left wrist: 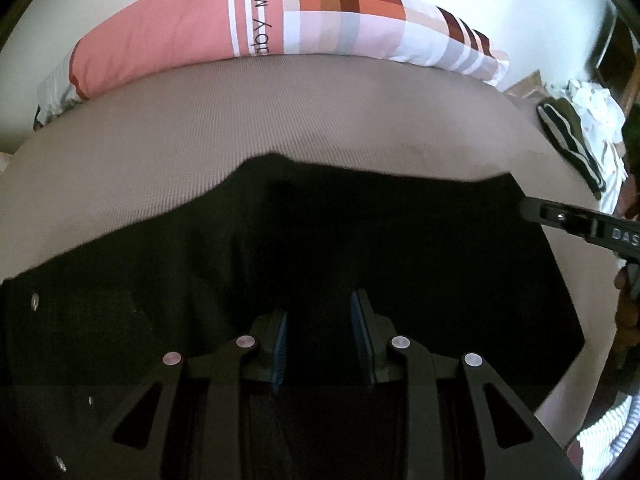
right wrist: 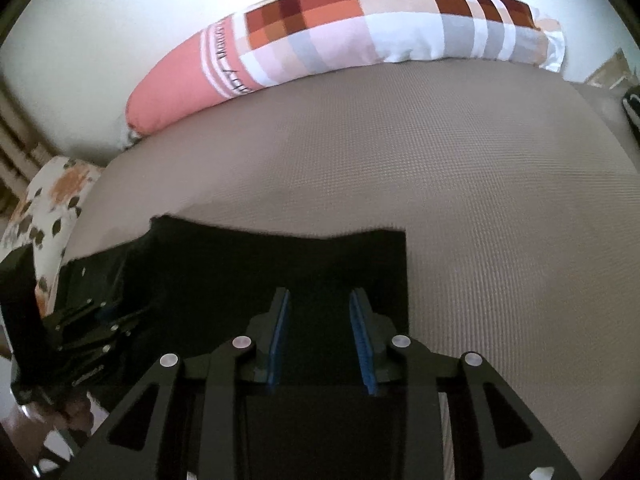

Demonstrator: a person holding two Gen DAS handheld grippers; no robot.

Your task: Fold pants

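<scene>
The pillow [left wrist: 256,20] reads "Mama" and "baby"; the right tongs [left wrist: 580,220] "DAS".

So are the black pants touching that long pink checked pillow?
Apart. The right wrist view shows bare tan mattress between the black pants and the pillow.

Matt black cloth pants [left wrist: 320,240] on ribbed taupe woven bedcover [left wrist: 200,128]; smooth printed cotton pillow [left wrist: 180,24].
</scene>
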